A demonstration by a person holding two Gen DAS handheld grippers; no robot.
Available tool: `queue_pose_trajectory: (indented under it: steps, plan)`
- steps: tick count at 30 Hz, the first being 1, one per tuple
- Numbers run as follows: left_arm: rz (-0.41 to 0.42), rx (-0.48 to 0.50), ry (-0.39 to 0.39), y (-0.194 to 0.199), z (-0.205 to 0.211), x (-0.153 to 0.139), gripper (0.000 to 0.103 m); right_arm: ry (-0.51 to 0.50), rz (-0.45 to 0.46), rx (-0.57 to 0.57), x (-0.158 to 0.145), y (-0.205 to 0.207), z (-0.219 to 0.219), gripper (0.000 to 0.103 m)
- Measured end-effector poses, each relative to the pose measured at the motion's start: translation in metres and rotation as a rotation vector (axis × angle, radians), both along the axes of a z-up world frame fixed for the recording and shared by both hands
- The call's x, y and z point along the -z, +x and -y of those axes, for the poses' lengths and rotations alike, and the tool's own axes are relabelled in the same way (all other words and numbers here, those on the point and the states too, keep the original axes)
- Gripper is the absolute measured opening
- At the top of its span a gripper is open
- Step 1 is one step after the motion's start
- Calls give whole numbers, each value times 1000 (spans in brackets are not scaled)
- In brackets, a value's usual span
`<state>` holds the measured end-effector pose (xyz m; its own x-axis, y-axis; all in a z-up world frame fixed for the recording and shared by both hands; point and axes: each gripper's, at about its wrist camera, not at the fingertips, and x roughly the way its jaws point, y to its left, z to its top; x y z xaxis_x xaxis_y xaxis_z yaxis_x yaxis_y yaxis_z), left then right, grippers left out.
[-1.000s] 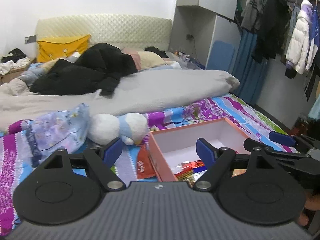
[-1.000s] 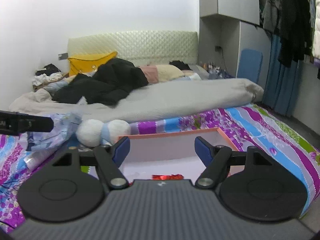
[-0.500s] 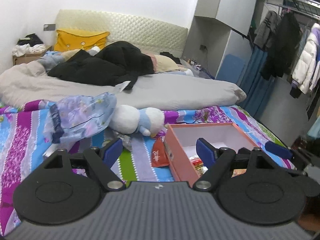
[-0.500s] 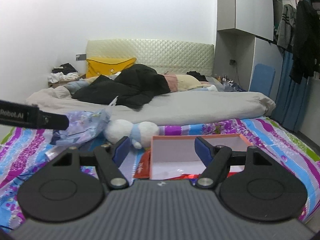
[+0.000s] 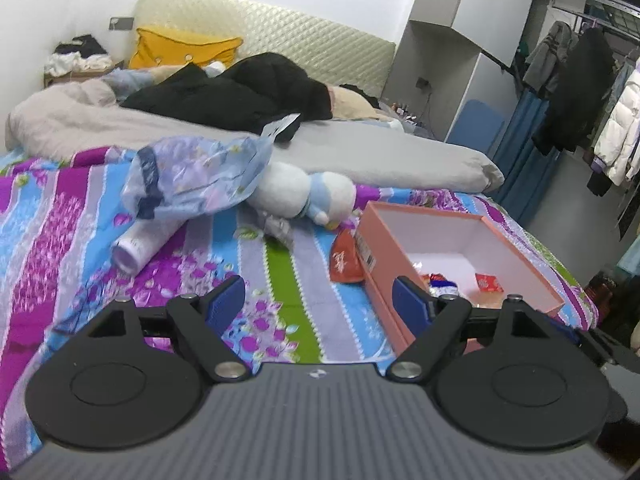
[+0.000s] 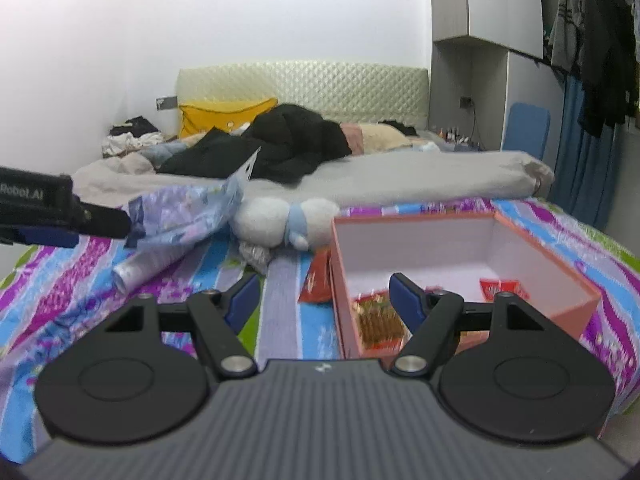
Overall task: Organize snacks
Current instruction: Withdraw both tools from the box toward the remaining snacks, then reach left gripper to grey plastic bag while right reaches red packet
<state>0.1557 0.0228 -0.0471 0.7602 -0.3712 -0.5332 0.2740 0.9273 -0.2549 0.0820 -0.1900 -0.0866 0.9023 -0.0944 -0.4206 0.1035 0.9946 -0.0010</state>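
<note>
An open pink box (image 5: 424, 210) stands on the striped bedspread with several snack packets (image 5: 489, 282) on its white floor. A red snack packet (image 5: 345, 260) leans against the box's left outer wall. My left gripper (image 5: 318, 300) hovers open over the bedspread, left of the box, with nothing between its blue pads. My right gripper (image 6: 324, 300) is open too, above the box's (image 6: 412, 216) near-left corner. Inside the box lie a golden packet (image 6: 376, 316) and a red one (image 6: 502, 288). The red packet (image 6: 318, 280) outside shows here as well. The left gripper (image 6: 60, 216) reaches in from the left edge.
A bluish plastic bag (image 5: 192, 176), a white tube (image 5: 140, 244), a white-and-blue plush toy (image 5: 300, 192) and a crumpled silver wrapper (image 5: 276, 228) lie beyond the grippers. A grey duvet and black clothes cover the far bed. Hanging coats (image 5: 616, 136) line the right side.
Both grippers have drawn back from the box and sunk. More bedspread, the tube and the red packet now show. The jaws keep the same width.
</note>
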Motion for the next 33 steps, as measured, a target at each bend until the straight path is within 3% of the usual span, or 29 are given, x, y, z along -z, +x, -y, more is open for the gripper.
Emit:
queue_pose_trajectory:
  steps: [14,23,33]
  plan:
    - [-129,-59,-83,4,-45,87,84,-5,-93,-61,58,-4,-53,73]
    - [-182,-77,-165,56,-50,128,84,44,-101,-20,84,29,-53,73]
    - [-188,-68,-190,142,-32,146,84,123,-73,17,108,93,-50,73]
